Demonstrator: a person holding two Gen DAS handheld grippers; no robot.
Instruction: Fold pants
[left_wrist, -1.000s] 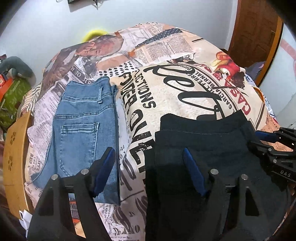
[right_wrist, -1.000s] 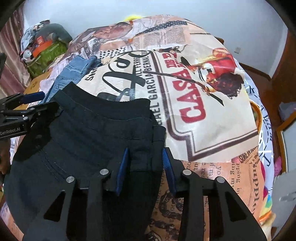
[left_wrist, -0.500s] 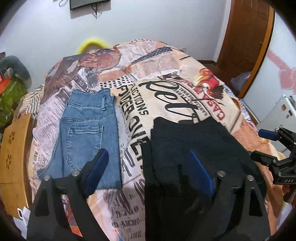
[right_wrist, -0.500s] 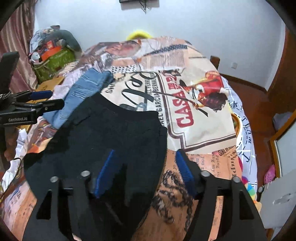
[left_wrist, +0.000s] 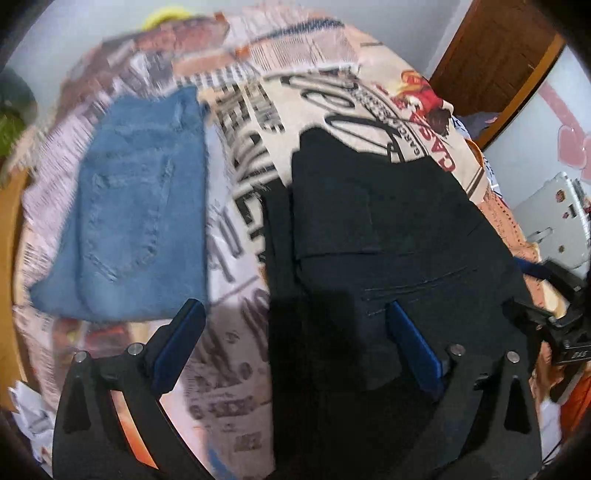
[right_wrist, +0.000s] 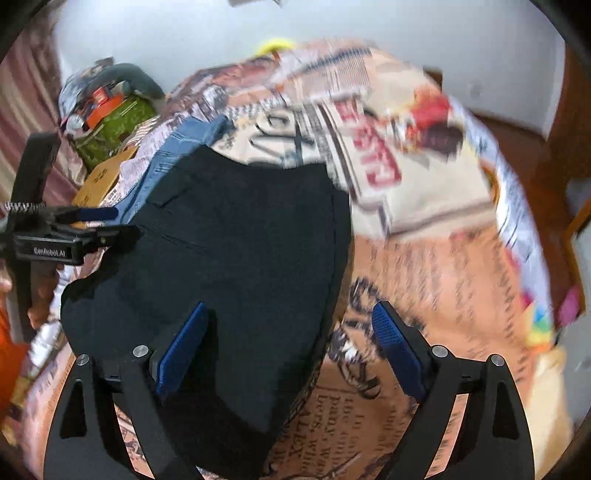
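Black pants lie folded flat on a bed with a newspaper-print cover. Folded blue jeans rest to their left. My left gripper hovers over the near left edge of the black pants, its jaws still opening, and its pads touch no cloth. In the right wrist view the black pants fill the middle. My right gripper hangs above their near right edge, jaws opening wide, free of the fabric. The left gripper shows at the left edge there.
A wooden door stands at the back right. A white appliance sits right of the bed. Piled clutter with a green bag and a cardboard box lies at the bed's left side.
The right gripper let go of the black pants' edge and opened wide. The left jaws spread further. Both grippers pulled back from the pants, which stay folded on the bed.
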